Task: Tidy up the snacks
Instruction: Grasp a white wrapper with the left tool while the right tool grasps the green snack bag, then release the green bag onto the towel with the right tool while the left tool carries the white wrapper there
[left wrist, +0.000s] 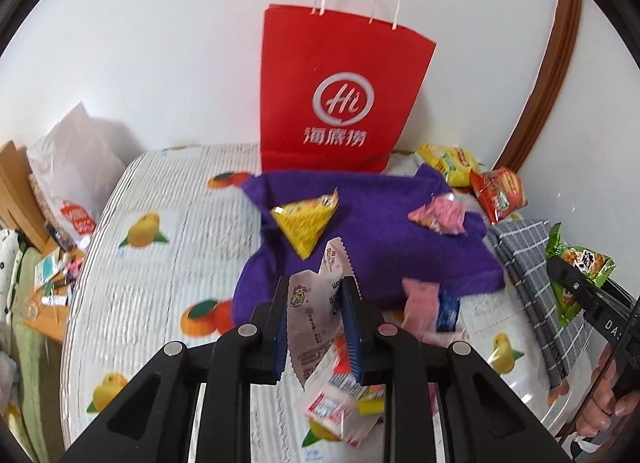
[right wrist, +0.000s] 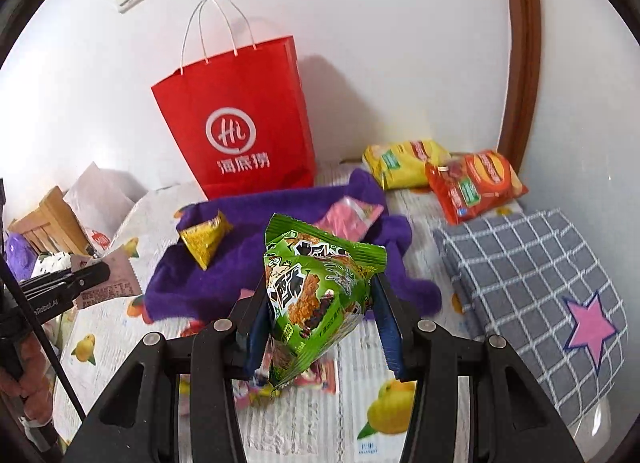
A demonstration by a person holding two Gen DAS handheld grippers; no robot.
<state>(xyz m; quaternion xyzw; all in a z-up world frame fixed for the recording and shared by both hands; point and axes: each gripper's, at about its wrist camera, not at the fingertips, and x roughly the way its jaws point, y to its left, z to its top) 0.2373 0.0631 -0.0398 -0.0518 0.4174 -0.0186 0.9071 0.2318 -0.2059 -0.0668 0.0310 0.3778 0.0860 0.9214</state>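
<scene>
My left gripper [left wrist: 316,291] is shut on a white and pink snack packet [left wrist: 312,327], held above the bed. My right gripper [right wrist: 320,287] is shut on a puffy green snack packet [right wrist: 316,295], also lifted off the bed. A red paper bag [left wrist: 336,95] with white handles stands upright against the wall behind a purple towel [left wrist: 372,231]. A yellow triangular packet [left wrist: 308,219] and a pink packet [left wrist: 440,215] lie on the towel. Each gripper shows at the edge of the other's view with its packet.
A yellow chip bag [right wrist: 404,161] and a red chip bag [right wrist: 476,183] lie by the wall at the right. A folded grey checked cloth [right wrist: 520,263] covers the bed's right side. More small packets [left wrist: 424,303] lie on the fruit-print sheet [left wrist: 160,263]. Cluttered furniture stands left of the bed.
</scene>
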